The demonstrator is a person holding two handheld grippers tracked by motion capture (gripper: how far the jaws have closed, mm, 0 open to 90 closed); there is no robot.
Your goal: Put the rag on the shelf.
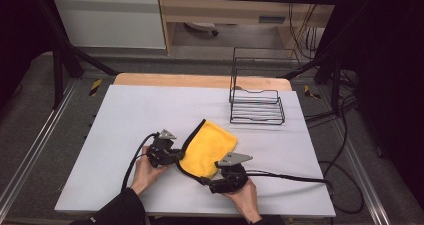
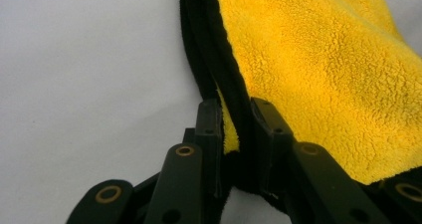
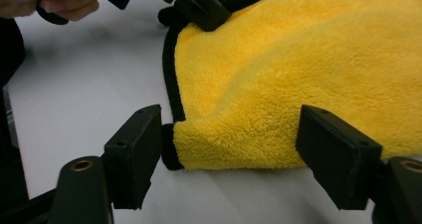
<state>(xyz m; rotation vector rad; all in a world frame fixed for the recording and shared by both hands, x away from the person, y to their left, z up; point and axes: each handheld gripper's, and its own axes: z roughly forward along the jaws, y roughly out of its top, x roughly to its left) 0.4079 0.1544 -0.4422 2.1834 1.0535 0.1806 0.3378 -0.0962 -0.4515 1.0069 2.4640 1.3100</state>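
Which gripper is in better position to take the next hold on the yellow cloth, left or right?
Right. The left gripper is already shut on the yellow cloth at its black edge. The right gripper stands open around the near corner, ready to close.

A lab: black metal frame (image 1: 60,60) around a white table (image 1: 125,115), cables (image 1: 345,150) across the floor.

Black tool (image 1: 181,155) with brass rivets, grey plate, black sleeve (image 1: 117,210).
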